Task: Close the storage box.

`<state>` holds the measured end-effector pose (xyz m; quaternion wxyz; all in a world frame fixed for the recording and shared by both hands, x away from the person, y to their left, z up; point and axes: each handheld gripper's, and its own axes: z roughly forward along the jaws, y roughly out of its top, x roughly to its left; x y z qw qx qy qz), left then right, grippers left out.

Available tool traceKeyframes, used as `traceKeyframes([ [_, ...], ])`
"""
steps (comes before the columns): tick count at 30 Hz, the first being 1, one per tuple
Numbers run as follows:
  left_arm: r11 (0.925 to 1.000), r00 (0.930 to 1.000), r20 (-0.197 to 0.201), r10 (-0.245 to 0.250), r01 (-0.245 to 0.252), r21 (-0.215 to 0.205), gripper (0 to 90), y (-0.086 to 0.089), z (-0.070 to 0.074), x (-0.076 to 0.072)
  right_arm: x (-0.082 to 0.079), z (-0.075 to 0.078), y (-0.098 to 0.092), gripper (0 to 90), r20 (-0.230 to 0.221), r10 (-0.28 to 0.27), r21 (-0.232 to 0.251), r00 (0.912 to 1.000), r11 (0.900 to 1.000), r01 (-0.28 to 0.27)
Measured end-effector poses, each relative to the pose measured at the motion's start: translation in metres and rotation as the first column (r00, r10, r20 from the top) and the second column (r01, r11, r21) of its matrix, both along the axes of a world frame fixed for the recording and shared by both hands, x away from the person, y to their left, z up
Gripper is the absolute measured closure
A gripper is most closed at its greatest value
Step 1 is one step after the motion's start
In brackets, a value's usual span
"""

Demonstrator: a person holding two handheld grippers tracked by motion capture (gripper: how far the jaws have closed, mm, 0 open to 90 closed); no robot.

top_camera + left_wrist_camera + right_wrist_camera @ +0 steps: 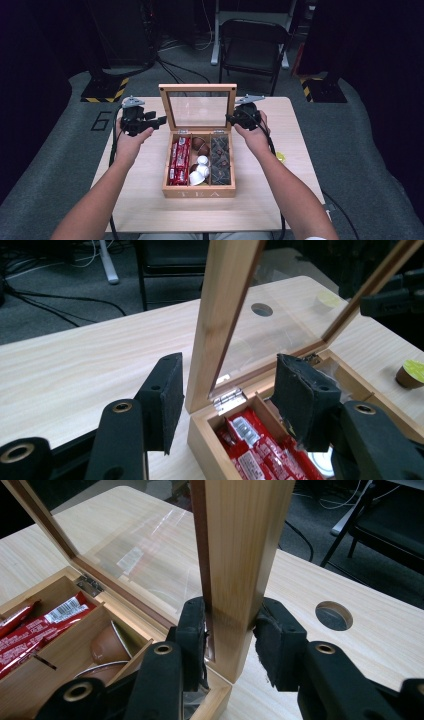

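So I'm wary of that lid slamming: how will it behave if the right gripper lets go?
The lid stands about upright on small hinges, so it could likely tip either way. Its glass pane looks fragile. The right gripper clamps its wooden edge; the left gripper straddles the other, not touching.

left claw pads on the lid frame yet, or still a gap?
Apart. The left gripper view shows the left claw straddling the lid, with table visible between the frame and one pad, and the other pad clear of it.
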<state>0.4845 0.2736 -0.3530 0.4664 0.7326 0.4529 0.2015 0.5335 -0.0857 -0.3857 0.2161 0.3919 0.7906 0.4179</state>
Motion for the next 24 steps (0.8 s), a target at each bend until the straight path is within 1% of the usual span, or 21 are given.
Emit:
traceKeyframes([
  [1,1.0000,1.0000,0.008,-0.002,0.002,0.003,45.8,-0.002,0.002,0.001,-0.001,0.000,0.000,65.1,-0.004,-0.002,0.007,1.0000,1.000,0.002],
  [2,1.0000,0.9999,0.011,-0.003,0.003,0.008,46.3,-0.004,0.004,0.003,-0.002,0.000,0.000,65.0,0.001,0.002,0.006,1.0000,1.000,-0.002],
  [5,0.9992,0.9996,0.026,-0.007,0.006,0.039,47.5,-0.010,0.011,0.006,-0.004,-0.001,0.000,65.0,0.003,0.000,0.007,1.0000,1.000,0.000],
  [6,0.9992,0.9994,0.034,-0.006,0.004,0.039,48.2,-0.011,0.013,0.006,-0.004,-0.001,0.000,65.0,0.008,0.003,0.004,1.0000,1.000,-0.003],
  [9,0.9992,0.9991,0.042,-0.005,0.003,0.039,50.4,-0.014,0.019,0.008,-0.005,-0.001,0.000,64.9,0.001,-0.003,0.011,1.0000,1.000,0.003],
  [11,0.9992,0.9990,0.045,-0.002,0.000,0.040,50.7,-0.015,0.021,0.009,-0.006,-0.002,0.000,64.9,0.006,-0.003,0.011,1.0000,1.000,0.003],
  [14,0.9995,0.9983,0.058,0.003,-0.005,0.033,52.3,-0.016,0.024,0.010,-0.007,-0.002,-0.001,64.8,0.011,-0.001,0.010,0.9999,1.000,0.001],
  [17,0.9994,0.9982,0.060,0.006,-0.008,0.034,54.7,-0.015,0.025,0.010,-0.009,-0.002,-0.001,64.7,0.012,0.001,0.013,0.9999,1.000,-0.001],
  [18,0.9994,0.9981,0.062,0.005,-0.007,0.033,55.5,-0.015,0.025,0.009,-0.009,-0.003,-0.001,64.7,0.019,0.006,0.009,0.9998,1.000,-0.007],
  [21,0.9995,0.9973,0.072,-0.012,0.009,0.031,58.0,-0.015,0.026,0.008,-0.011,-0.003,-0.001,64.5,0.017,0.003,0.015,0.9999,1.000,-0.003],
  [24,0.9996,0.9969,0.076,-0.019,0.018,0.020,60.8,-0.016,0.027,0.006,-0.012,-0.004,-0.002,64.4,0.016,0.004,0.019,0.9999,1.000,-0.004],
])
